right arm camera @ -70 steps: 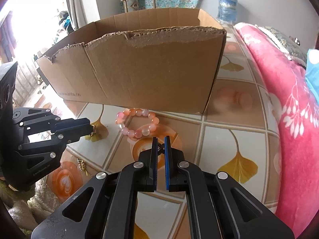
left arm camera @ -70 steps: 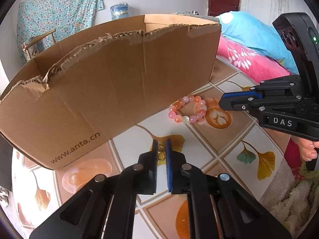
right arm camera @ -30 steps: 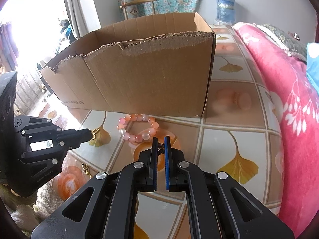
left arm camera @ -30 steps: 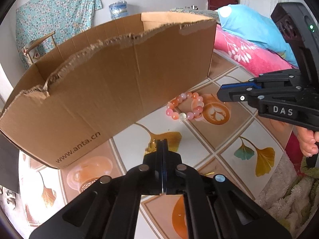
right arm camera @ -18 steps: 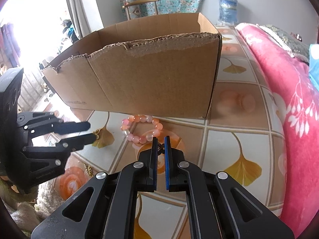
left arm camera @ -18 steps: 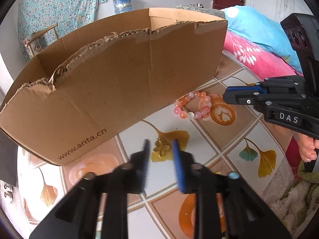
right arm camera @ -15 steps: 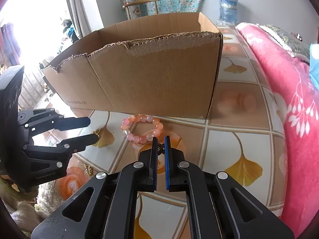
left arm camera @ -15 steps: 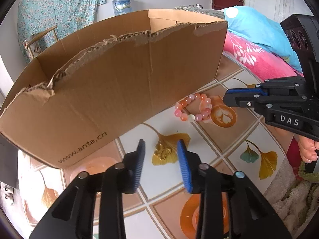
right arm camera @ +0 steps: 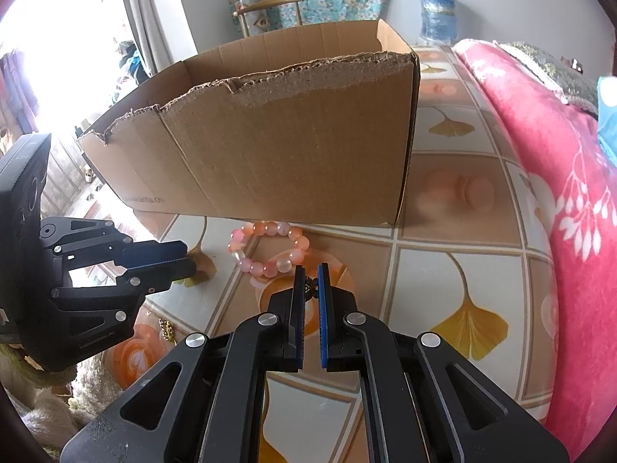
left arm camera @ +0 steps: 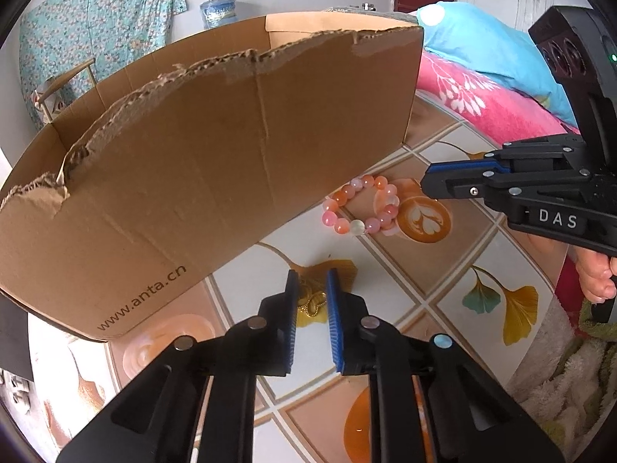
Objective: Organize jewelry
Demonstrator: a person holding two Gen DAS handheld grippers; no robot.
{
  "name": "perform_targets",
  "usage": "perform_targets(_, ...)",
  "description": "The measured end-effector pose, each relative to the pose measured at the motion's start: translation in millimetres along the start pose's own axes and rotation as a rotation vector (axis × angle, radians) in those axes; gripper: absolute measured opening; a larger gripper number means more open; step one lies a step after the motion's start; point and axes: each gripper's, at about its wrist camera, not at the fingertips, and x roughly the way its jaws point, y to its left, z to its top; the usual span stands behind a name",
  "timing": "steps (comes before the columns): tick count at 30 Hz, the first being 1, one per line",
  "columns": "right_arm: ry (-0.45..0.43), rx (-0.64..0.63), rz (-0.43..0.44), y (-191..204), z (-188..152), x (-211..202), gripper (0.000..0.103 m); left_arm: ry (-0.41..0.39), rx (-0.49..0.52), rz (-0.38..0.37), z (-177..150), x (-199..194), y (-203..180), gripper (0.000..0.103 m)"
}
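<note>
jaws on your left gripper have just been closing from the wide spread of half a second ago, and they now flank the gold chain on the tablecloth with blue pads close beside it, though you cannot tell whether they press it yet. your right gripper has not moved and stays clenched on a small dark butterfly charm, hovering just past the pink bead bracelet. that bracelet lies where it did, in front of the cardboard box.
</note>
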Motion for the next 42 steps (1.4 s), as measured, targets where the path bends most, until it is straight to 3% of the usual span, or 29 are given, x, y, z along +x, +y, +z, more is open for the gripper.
perform_targets(1,-0.001,0.000,0.000,-0.3,-0.3,-0.7,0.004,-0.002,0.008,0.001,0.0,-0.3,-1.3,0.007)
perform_targets(10,-0.004,0.001,0.005,-0.7,-0.4,-1.8,0.004,-0.012,0.009,-0.001,0.0,-7.3,-0.2,0.006)
perform_targets(11,-0.003,0.000,0.006,-0.7,-0.2,-1.5,0.004,-0.007,0.010,-0.003,0.4,-8.0,0.2,0.007)
perform_targets(13,-0.002,0.000,0.011,-0.5,0.0,-0.8,0.004,0.001,0.013,-0.001,0.1,-8.9,2.1,0.022)
perform_targets(14,-0.001,0.000,0.014,-0.3,0.2,-0.4,0.004,0.003,0.015,0.002,-0.5,-8.8,3.4,0.024)
perform_targets(22,0.000,0.000,0.021,0.2,1.7,0.2,0.004,0.046,0.055,-0.032,-0.3,-2.1,7.8,0.026)
perform_targets(23,-0.001,0.002,0.022,-0.3,2.0,0.2,0.004,0.051,0.055,-0.041,0.3,-1.8,8.8,0.026)
perform_targets(25,-0.002,0.006,0.025,-1.6,2.1,-0.1,0.004,0.058,0.057,-0.070,0.9,-1.9,10.0,0.014)
perform_targets(32,-0.004,0.012,0.029,-3.4,1.4,-0.7,0.004,0.064,0.112,-0.060,1.2,-3.9,6.5,0.012)
perform_targets(34,-0.006,0.013,0.029,-4.2,1.4,-1.1,0.004,0.063,0.115,-0.063,1.3,-4.7,5.8,0.000)
perform_targets(42,-0.010,0.015,0.034,-5.0,1.5,-2.8,0.004,0.063,0.119,-0.056,2.0,-3.8,0.7,0.000)
